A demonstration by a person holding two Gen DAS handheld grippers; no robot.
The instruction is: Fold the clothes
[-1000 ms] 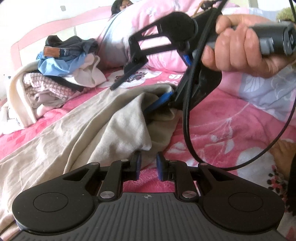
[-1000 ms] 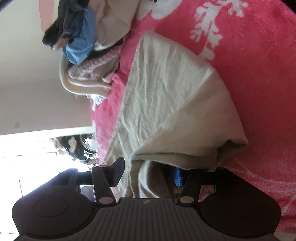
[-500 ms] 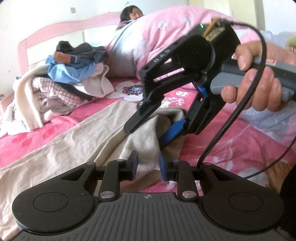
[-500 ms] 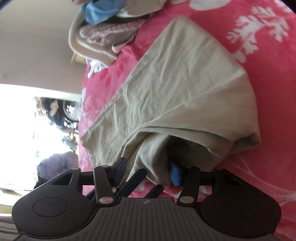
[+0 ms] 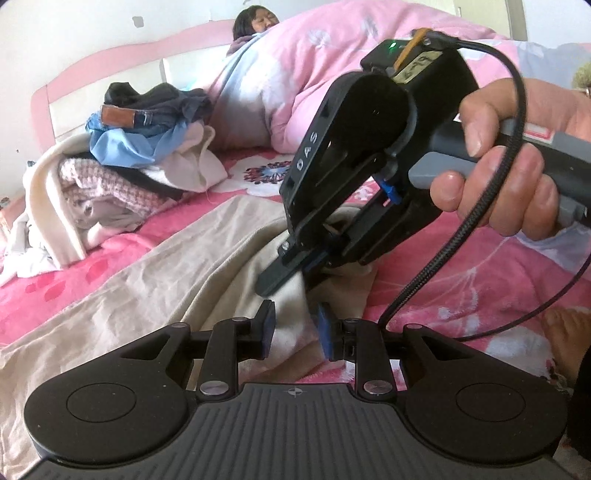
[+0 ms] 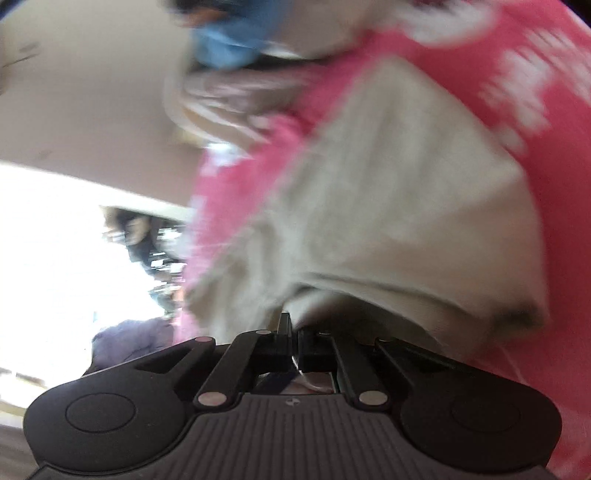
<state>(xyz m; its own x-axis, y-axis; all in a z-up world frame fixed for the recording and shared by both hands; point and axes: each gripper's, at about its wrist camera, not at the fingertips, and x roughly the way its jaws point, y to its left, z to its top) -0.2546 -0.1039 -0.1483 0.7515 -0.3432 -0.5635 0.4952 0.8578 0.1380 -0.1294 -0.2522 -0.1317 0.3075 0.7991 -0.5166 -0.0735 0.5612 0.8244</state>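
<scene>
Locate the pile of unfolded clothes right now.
In the left wrist view, the clothes pile sits upper left on the pink bedspread, against the headboard, beyond the beige garment.

Counted in view: two grippers, left gripper and right gripper. One hand seen on right unit's handle. One beige garment spread on one pink bedspread. One clothes pile (items inside not separable). One person noted under one pink duvet.
</scene>
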